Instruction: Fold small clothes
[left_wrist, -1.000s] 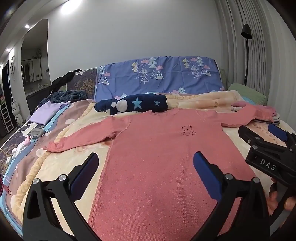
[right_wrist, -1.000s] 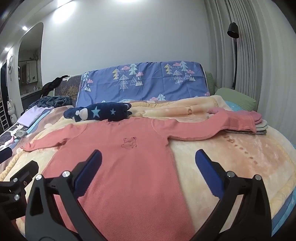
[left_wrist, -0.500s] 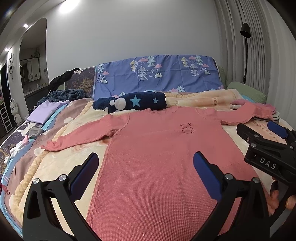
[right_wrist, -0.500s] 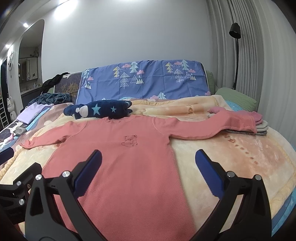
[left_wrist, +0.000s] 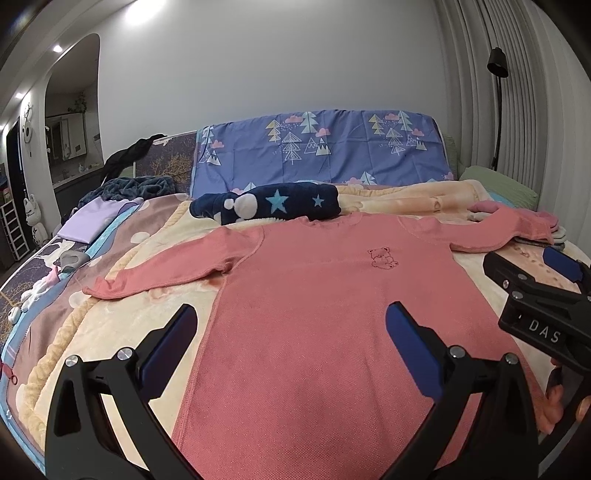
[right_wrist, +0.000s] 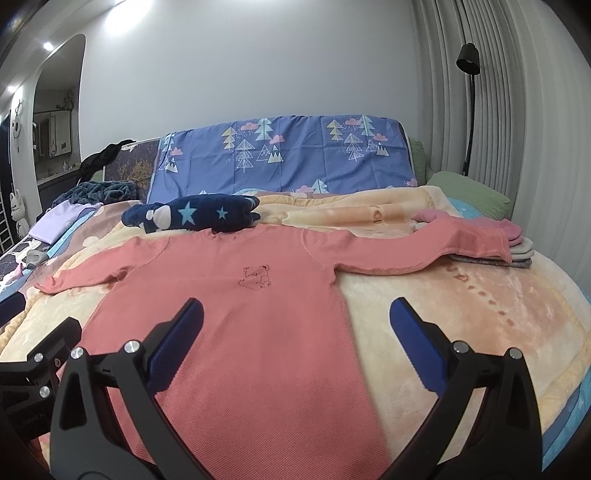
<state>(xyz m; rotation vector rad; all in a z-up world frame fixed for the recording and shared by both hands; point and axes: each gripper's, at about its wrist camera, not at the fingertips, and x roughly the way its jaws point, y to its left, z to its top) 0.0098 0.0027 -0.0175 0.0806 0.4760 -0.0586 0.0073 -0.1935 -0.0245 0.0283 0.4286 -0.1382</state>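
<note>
Pink shirt flat on blanket, sleeves out at 9 and 2 o'clock. Left gripper and right gripper both wide open, empty, over hem. Bare blanket at 3 o'clock.

A long-sleeved shirt lies flat on a blanket, ahead of and beneath both sets of jaws, sleeves spread to either side. Beyond its collar lies a rolled star-print bundle. Its right sleeve end rests on a stack of folded clothes, far ahead-right of the right gripper's jaws.
</note>
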